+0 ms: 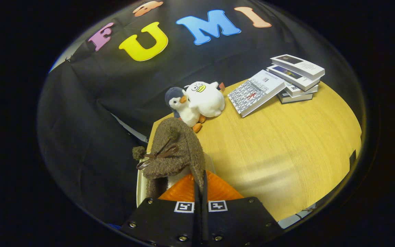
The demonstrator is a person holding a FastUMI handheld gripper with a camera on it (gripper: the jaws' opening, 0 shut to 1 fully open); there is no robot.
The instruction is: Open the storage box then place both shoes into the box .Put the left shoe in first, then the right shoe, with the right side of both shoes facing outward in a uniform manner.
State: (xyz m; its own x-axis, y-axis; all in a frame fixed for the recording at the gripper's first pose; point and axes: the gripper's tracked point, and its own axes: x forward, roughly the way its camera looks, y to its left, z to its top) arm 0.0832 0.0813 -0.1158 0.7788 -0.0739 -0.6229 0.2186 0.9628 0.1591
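Note:
My gripper is shut on the collar of a brown fuzzy shoe, with both fingers pressed together on its rim. The shoe has a brown lace bow and small pom-poms on its side, and a pale lining shows at its opening. It hangs from the fingers over the near left corner of the wooden table. A pale rim shows under the shoe's left side and a clear edge to its right. I cannot tell whether these belong to the storage box.
A plush penguin and a white plush duck sit beyond the shoe at the table's far edge. A stack of books lies at the far right, with one patterned book leaning on it. Black cloth wall stands behind.

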